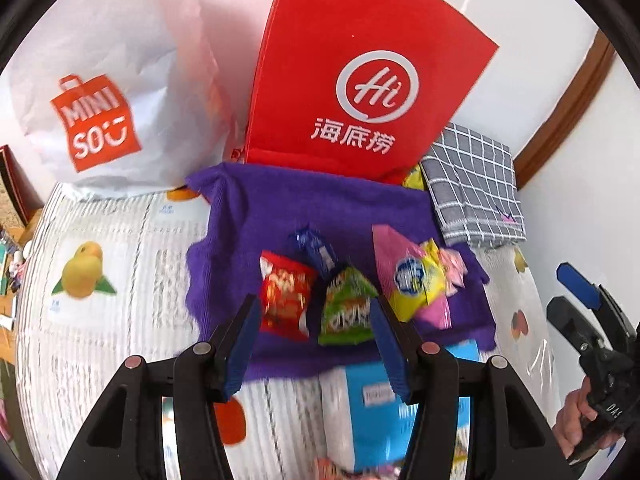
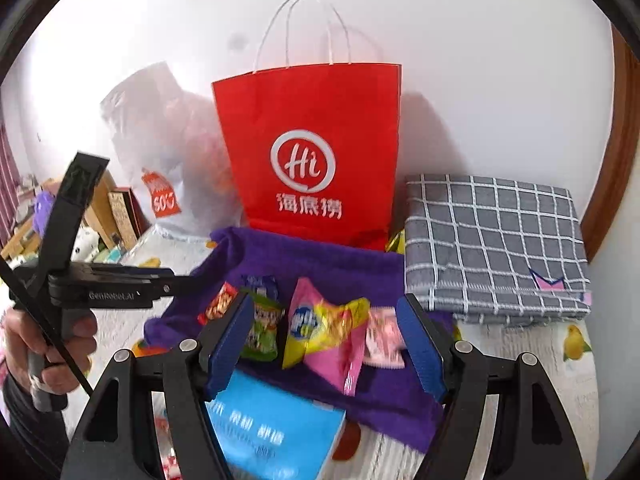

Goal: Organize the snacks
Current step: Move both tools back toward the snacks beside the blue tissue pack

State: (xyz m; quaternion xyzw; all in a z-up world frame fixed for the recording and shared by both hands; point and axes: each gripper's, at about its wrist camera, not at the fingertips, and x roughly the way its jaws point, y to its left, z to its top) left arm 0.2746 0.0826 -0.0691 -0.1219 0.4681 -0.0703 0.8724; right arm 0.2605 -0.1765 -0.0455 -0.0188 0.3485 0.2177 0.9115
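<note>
Purple cloth (image 1: 304, 204) strewn with snack packets (image 1: 348, 308), red paper bag (image 1: 360, 80) upright behind; both claws spread, empty.

In front of you a red paper bag (image 2: 308, 128) with a white logo stands behind a purple towel (image 2: 320, 268), beside a grey cloth (image 2: 496, 248) checked in white. On the towel you see red (image 1: 284, 300), green (image 1: 348, 308), blue (image 1: 314, 248), yellow (image 1: 418, 284) and pink (image 2: 384, 338) snack packets. The white bag (image 1: 120, 80) carries an orange logo.
</note>
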